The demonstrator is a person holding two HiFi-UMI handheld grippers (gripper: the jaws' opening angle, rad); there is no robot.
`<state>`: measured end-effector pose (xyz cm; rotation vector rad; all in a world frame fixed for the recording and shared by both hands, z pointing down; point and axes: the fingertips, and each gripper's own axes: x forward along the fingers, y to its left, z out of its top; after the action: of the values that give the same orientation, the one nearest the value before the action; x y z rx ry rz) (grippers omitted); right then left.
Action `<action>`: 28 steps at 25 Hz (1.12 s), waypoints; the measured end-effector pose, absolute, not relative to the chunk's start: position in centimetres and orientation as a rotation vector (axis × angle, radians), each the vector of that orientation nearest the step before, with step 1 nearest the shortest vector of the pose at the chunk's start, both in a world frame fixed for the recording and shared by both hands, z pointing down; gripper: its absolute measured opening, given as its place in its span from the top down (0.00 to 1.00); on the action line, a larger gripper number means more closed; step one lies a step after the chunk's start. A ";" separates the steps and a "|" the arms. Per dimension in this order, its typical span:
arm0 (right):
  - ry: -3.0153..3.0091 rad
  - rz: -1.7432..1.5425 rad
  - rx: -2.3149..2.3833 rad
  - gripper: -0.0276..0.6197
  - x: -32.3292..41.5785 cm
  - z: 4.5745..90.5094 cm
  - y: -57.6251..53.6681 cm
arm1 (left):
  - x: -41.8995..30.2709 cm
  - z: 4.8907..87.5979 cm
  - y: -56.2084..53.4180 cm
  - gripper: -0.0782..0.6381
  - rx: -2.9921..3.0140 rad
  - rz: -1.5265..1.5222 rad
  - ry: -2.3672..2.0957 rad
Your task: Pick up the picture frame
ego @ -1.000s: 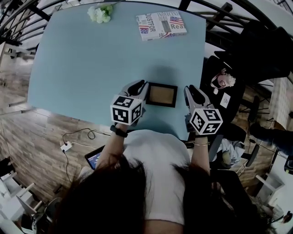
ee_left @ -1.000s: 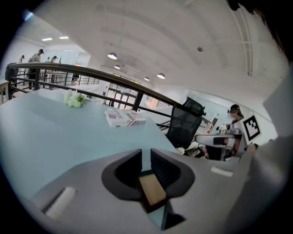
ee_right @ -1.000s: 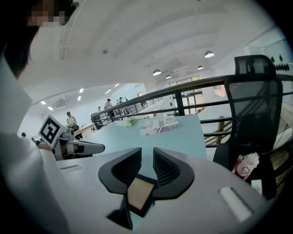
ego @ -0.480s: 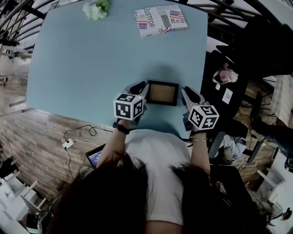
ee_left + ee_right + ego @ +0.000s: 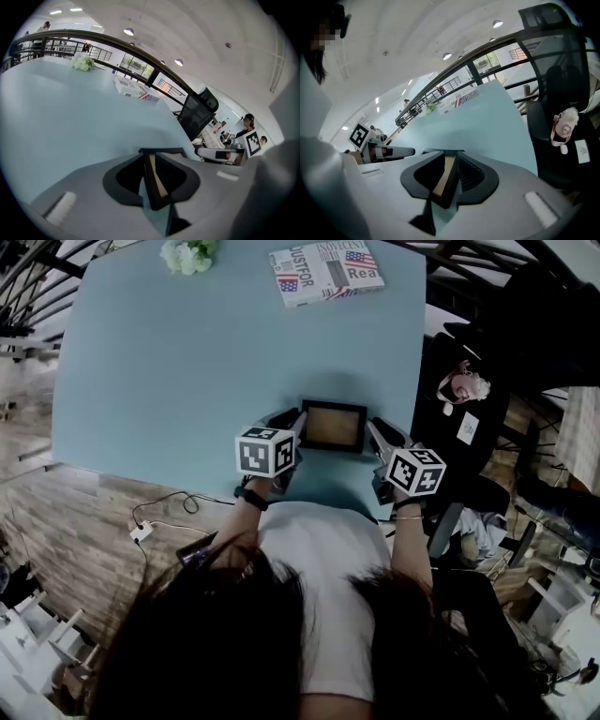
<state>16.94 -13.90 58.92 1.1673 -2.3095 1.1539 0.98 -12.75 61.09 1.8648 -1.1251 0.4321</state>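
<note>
Left gripper (image 5: 294, 421) and right gripper (image 5: 376, 430) each clamp an opposite side rail of the frame (image 5: 333, 426), by the near edge of the table (image 5: 187, 362). It looks light and stiff, its front probably fragile, so the rails suit gripping.

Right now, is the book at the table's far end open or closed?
Closed: the book lies flat on the table, its printed cover up, no pages showing.

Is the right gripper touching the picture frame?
Touching. The right gripper view shows the right gripper with its two jaws closed on the edge of the picture frame, with no gap on either side.
</note>
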 end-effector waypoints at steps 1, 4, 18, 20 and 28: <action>-2.304 1.164 1.164 0.87 17.0 59.2 -13.8 | 1.0 61.2 -12.7 0.79 1.859 0.432 -1.119; -2.288 1.215 1.156 0.86 17.2 59.9 -13.6 | 1.3 61.6 -12.6 0.77 1.842 0.433 -1.100; -2.274 1.315 1.116 0.85 16.8 61.0 -13.3 | 1.9 63.5 -12.1 0.72 1.765 0.427 -1.065; -2.272 1.328 1.119 0.85 16.9 61.1 -13.3 | 1.5 63.8 -12.1 0.72 1.753 0.469 -1.096; -2.271 1.357 1.132 0.85 17.1 61.2 -13.2 | 1.1 64.0 -12.2 0.69 1.740 0.473 -1.109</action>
<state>17.05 -13.17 61.24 1.1321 -2.2709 1.3572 1.11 -12.21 64.01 1.7403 -1.1094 0.4726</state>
